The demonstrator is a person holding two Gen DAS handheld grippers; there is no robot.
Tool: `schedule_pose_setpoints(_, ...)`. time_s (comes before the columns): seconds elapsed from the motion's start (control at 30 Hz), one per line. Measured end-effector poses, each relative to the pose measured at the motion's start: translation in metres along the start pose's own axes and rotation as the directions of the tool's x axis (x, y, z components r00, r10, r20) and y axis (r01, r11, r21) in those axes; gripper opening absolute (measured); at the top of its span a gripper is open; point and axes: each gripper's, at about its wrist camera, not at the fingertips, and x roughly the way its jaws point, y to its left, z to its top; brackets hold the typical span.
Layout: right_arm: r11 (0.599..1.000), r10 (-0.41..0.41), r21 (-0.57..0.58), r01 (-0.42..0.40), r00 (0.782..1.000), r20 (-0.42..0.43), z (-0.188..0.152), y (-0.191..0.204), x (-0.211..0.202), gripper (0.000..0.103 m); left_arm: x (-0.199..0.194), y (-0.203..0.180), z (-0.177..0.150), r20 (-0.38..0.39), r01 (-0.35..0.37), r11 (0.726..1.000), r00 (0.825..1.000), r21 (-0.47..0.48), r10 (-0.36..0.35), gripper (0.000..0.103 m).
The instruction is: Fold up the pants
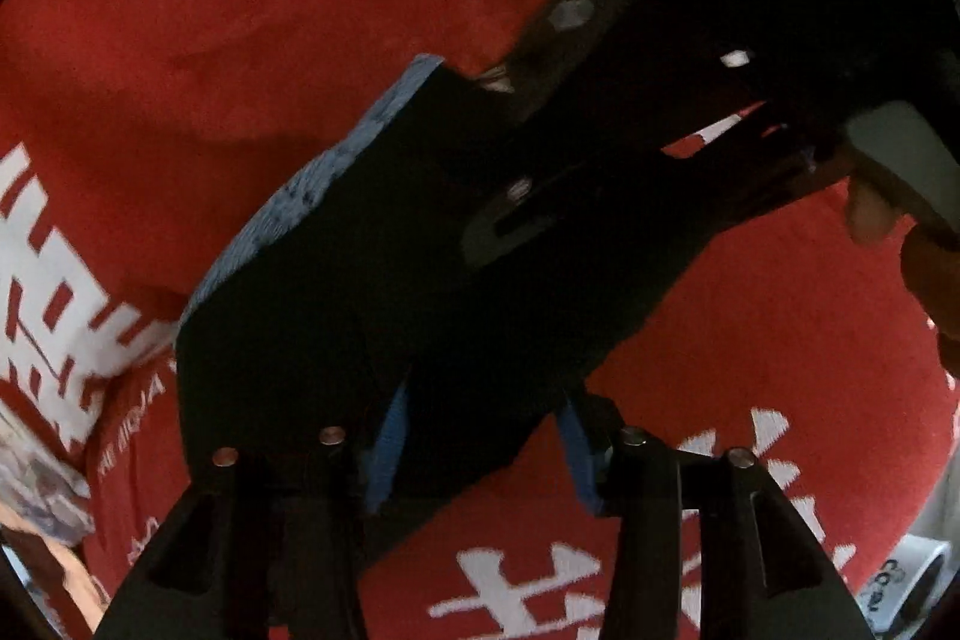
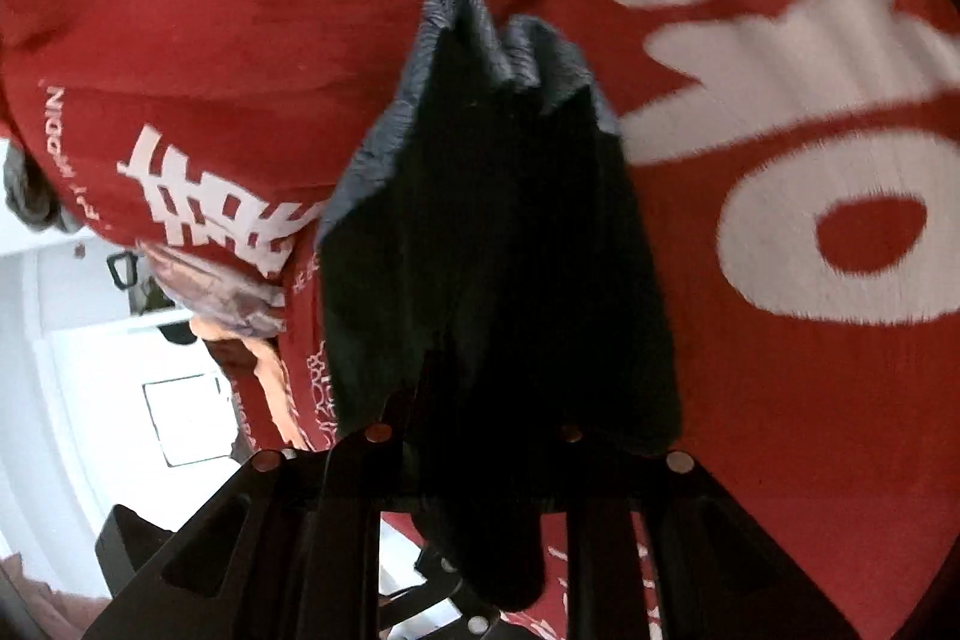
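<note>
Left gripper fingers flank the dark pants.

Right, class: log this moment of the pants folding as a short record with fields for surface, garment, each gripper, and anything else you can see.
surface: red cloth with white characters
garment: dark pants, bunched and lifted off the cloth, grey-blue edge showing
left gripper: fingers apart with blue pads, pants fabric between them; whether it pinches is unclear
right gripper: pants draped over and between the fingers, hiding the grip; also seen in the left view, reaching in from upper right
other: white tape roll at the cloth's edge
</note>
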Motion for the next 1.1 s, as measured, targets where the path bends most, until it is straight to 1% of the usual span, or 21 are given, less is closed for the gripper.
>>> schedule_pose_setpoints(0.07, 1.0, -0.014, -0.009, 0.014, 1.0, -0.007, -0.002, 0.004, -0.003, 0.029, -0.01, 0.016, -0.007, -0.017, 0.01, 1.0, 1.0, -0.024, -0.01, 0.064)
schedule_pose_setpoints(0.1, 0.999, -0.043, -0.024, 0.043, 0.999, -0.013, -0.003, 0.007, -0.006, 0.03, -0.017, 0.026, -0.011, -0.015, 0.007, 0.999, 1.0, -0.048, -0.008, 0.073)
schedule_pose_setpoints(0.13, 0.997, -0.067, -0.039, 0.067, 0.998, -0.012, -0.004, 0.011, -0.008, 0.032, -0.024, 0.037, -0.014, -0.013, 0.012, 0.997, 1.0, -0.071, -0.012, 0.075)
schedule_pose_setpoints(0.17, 0.996, -0.07, -0.047, 0.07, 0.998, -0.007, -0.005, 0.01, -0.011, 0.032, -0.032, 0.049, -0.017, -0.011, 0.026, 0.995, 1.0, -0.099, -0.028, 0.075)
schedule_pose_setpoints(0.23, 0.995, -0.062, -0.075, 0.062, 0.998, 0.004, -0.009, 0.02, -0.012, 0.022, -0.042, 0.068, -0.024, -0.011, -0.016, 0.989, 1.0, -0.146, 0.014, 0.075)
schedule_pose_setpoints(0.33, 0.987, -0.098, -0.132, 0.097, 0.995, -0.004, -0.009, 0.032, 0.001, 0.022, -0.047, 0.095, -0.027, -0.023, -0.045, 0.976, 0.999, -0.212, 0.041, 0.075)
schedule_pose_setpoints(0.4, 0.982, -0.129, -0.139, 0.125, 0.991, -0.02, -0.007, 0.032, 0.015, 0.022, -0.042, 0.113, -0.029, -0.059, -0.061, 0.962, 0.997, -0.265, 0.047, 0.075)
schedule_pose_setpoints(0.47, 0.973, -0.189, -0.135, 0.186, 0.982, -0.015, -0.005, 0.03, 0.021, 0.031, -0.038, 0.129, -0.033, -0.082, -0.078, 0.947, 0.995, -0.313, 0.055, 0.075)
schedule_pose_setpoints(0.53, 0.973, -0.206, -0.107, 0.204, 0.978, -0.011, -0.007, 0.026, 0.011, 0.042, -0.033, 0.149, -0.039, -0.102, -0.081, 0.921, 0.994, -0.381, 0.045, 0.075)
schedule_pose_setpoints(0.57, 0.969, -0.226, -0.105, 0.225, 0.974, 0.008, -0.01, 0.026, 0.0, 0.044, -0.029, 0.16, -0.043, -0.117, -0.074, 0.907, 0.993, -0.414, 0.028, 0.075)
schedule_pose_setpoints(0.63, 0.938, -0.322, -0.11, 0.328, 0.944, 0.066, -0.015, 0.031, -0.022, 0.044, -0.015, 0.182, -0.056, -0.156, -0.062, 0.875, 0.988, -0.481, -0.015, 0.075)
schedule_pose_setpoints(0.7, 0.918, -0.372, -0.102, 0.383, 0.922, 0.11, -0.021, 0.034, -0.04, 0.043, -0.003, 0.187, -0.065, -0.2, -0.063, 0.859, 0.979, -0.508, -0.046, 0.075)
schedule_pose_setpoints(0.73, 0.913, -0.378, -0.108, 0.393, 0.916, 0.131, -0.024, 0.039, -0.048, 0.033, 0.009, 0.188, -0.073, -0.242, -0.074, 0.855, 0.968, -0.513, -0.062, 0.075)
schedule_pose_setpoints(0.77, 0.915, -0.366, -0.126, 0.384, 0.919, 0.145, -0.028, 0.046, -0.051, 0.026, 0.016, 0.186, -0.077, -0.27, -0.08, 0.856, 0.96, -0.511, -0.072, 0.075)
schedule_pose_setpoints(0.8, 0.916, -0.355, -0.142, 0.376, 0.923, 0.149, -0.031, 0.048, -0.053, 0.023, 0.024, 0.183, -0.082, -0.288, -0.079, 0.858, 0.954, -0.508, -0.082, 0.075)
schedule_pose_setpoints(0.87, 0.899, -0.362, -0.202, 0.388, 0.919, 0.153, -0.036, 0.063, -0.041, 0.023, 0.032, 0.177, -0.09, -0.304, -0.087, 0.86, 0.949, -0.502, -0.081, 0.076)
schedule_pose_setpoints(0.93, 0.856, -0.43, -0.254, 0.45, 0.893, 0.132, -0.038, 0.069, -0.014, 0.023, 0.028, 0.176, -0.09, -0.3, -0.099, 0.86, 0.952, -0.501, -0.065, 0.077)
schedule_pose_setpoints(0.97, 0.828, -0.477, -0.27, 0.491, 0.871, 0.121, -0.039, 0.066, -0.002, 0.023, 0.026, 0.177, -0.09, -0.3, -0.097, 0.857, 0.951, -0.506, -0.07, 0.077)
schedule_pose_setpoints(1.03, 0.757, -0.57, -0.311, 0.575, 0.813, 0.114, -0.043, 0.054, 0.021, 0.022, 0.019, 0.183, -0.091, -0.288, -0.089, 0.847, 0.954, -0.524, -0.078, 0.077)
schedule_pose_setpoints(1.07, 0.746, -0.581, -0.316, 0.586, 0.805, 0.121, -0.046, 0.05, 0.024, 0.023, 0.016, 0.186, -0.091, -0.283, -0.091, 0.845, 0.956, -0.526, -0.073, 0.077)
schedule_pose_setpoints(1.1, 0.752, -0.569, -0.31, 0.582, 0.81, 0.14, -0.049, 0.049, 0.021, 0.023, 0.014, 0.191, -0.092, -0.277, -0.095, 0.843, 0.958, -0.53, -0.066, 0.077)
